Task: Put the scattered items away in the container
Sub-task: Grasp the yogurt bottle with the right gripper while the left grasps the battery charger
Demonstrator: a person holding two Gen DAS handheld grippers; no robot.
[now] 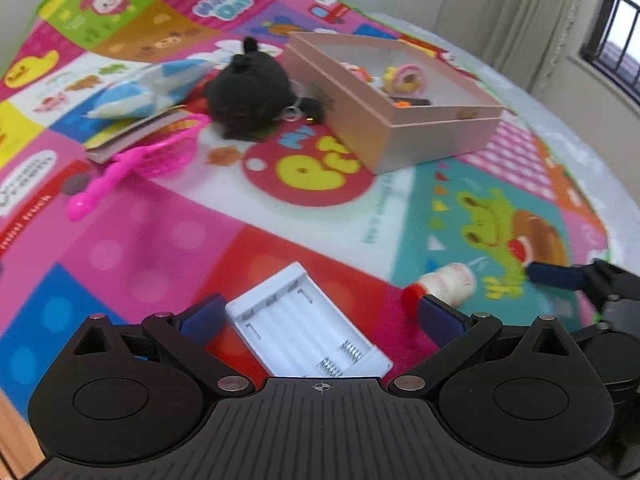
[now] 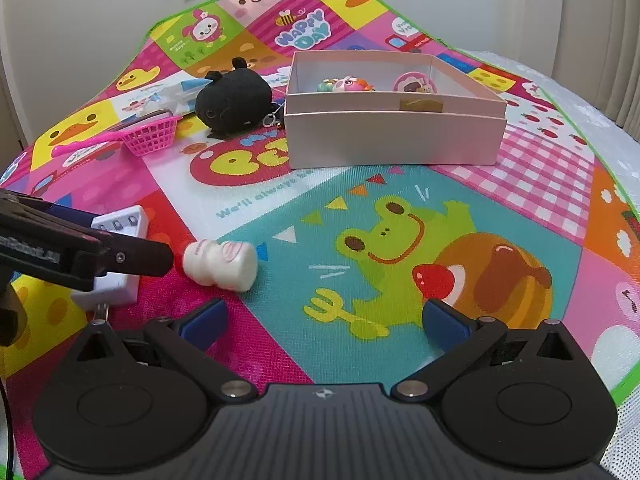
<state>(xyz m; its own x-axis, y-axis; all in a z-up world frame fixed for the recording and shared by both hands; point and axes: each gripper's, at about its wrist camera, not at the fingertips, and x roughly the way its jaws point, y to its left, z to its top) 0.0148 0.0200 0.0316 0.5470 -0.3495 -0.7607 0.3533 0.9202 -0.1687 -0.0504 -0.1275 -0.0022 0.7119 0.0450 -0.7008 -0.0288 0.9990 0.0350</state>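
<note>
The left gripper (image 1: 320,318) is wide open and holds nothing. The white battery case (image 1: 308,324) lies flat on the play mat (image 1: 140,248), right between its fingers, near the mat's front edge. It looks like hard, light plastic, so it should lift easily, but its smooth sides could slip. I would pinch it across its two long sides, near the middle, and not squeeze on the little springs.

The right gripper (image 2: 324,320) is wide open too, with nothing in it, over the frog picture. Just beside the case lies a small white bottle (image 2: 220,265) on its side. It is round and would likely roll if bumped.

The pink box (image 2: 394,136) sits farther back on the mat, with a few small toys inside already. To the left of the box are a black plush toy (image 2: 234,100), which should be soft and squashy, and a pink toy basket (image 2: 154,134) with a long handle, thin and bendy-looking.

Some things are hard to see. The near end of the case hides behind the left gripper's body. A striped blue and white thing (image 1: 140,92) and a flat book (image 1: 128,138) behind the basket are blurry. The toys in the box are partly hidden by its wall.
</note>
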